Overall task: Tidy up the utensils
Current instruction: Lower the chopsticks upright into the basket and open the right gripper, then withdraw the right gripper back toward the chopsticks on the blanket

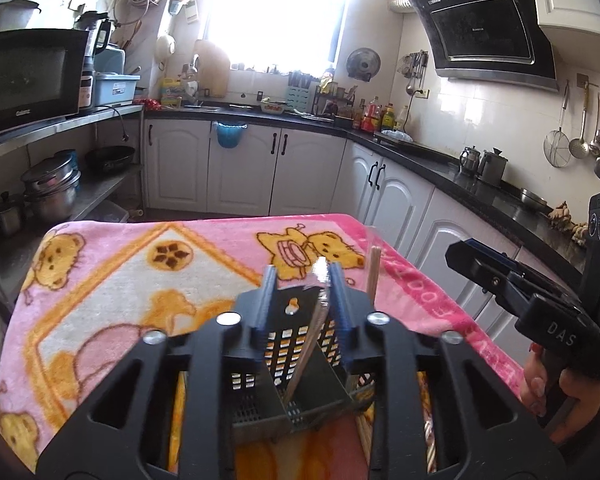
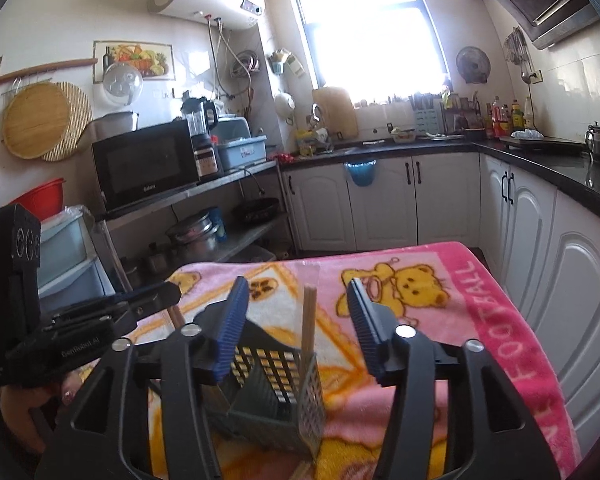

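Utensil basket (image 1: 296, 364) below left fingers (image 1: 302, 280) | spoon (image 1: 320, 280) between them, narrow gap | chopstick (image 2: 309, 320) between wide right fingers (image 2: 298, 292), untouched

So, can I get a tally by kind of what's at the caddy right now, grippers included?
Black utensil caddy: 1
Metal utensil, standing in the caddy: 1
Wooden chopsticks, upright, counted as one set: 1
Grippers, left gripper and right gripper, both open: 2
Total: 5
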Motion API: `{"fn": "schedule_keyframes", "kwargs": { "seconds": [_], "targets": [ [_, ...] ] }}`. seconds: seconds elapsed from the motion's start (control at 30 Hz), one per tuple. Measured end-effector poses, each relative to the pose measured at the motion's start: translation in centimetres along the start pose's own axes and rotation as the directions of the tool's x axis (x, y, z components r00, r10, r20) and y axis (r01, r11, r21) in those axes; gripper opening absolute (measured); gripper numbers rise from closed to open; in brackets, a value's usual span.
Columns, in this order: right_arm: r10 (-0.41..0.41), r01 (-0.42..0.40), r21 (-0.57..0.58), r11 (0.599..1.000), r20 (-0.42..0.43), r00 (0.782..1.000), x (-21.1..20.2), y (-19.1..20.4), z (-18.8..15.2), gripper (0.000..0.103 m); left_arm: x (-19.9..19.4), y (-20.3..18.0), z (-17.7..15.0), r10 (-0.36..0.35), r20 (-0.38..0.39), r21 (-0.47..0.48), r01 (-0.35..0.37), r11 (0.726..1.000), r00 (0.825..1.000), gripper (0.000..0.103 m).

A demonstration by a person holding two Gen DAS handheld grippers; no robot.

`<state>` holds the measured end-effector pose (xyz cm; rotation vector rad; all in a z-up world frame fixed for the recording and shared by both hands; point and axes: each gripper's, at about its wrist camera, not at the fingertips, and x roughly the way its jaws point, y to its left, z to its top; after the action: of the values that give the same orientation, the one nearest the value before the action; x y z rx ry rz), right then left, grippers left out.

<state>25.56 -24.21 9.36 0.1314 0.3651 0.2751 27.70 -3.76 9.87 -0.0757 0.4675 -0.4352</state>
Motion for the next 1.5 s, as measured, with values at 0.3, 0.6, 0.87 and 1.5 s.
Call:
{"fn": "schedule_keyframes", "kwargs": {
  "seconds": [0.3,0.6,0.87,1.5],
  "targets": [
    [-0.028,0.028,-0.003,1.000,-0.006,1.000,-2.3,-0.4,-0.8,0.073,-2.0,0.3,-0.7,0.004,0.019,-0.051,-0.003,0.999,1.000,0.067],
    [-0.037,0.037,-0.008,0.999,0.007,0.999,-4.5,-0.3,-1.1,0.085,-4.8,0.7,-0.2,0.030,0.071,-0.076,-0.024,0.997,0.997,0.092],
    [-0.025,0.025,-0.011,1.000,-0.011,1.000,-5.9,0.1,-2.0,0.089,-6.3,0.4,-1.7,0.048,0.059,-0.081,-0.043,0.996,0.997,0.093],
    [-0.002,-0.003,-0.044,0.999,-0.113,0.994,-8.2,0.5,-5.4,0.090,-8.7,1.3,-5.9,0.076,-0.009,-0.142,-0.077,0.987,0.997,0.093]
  ]
}}
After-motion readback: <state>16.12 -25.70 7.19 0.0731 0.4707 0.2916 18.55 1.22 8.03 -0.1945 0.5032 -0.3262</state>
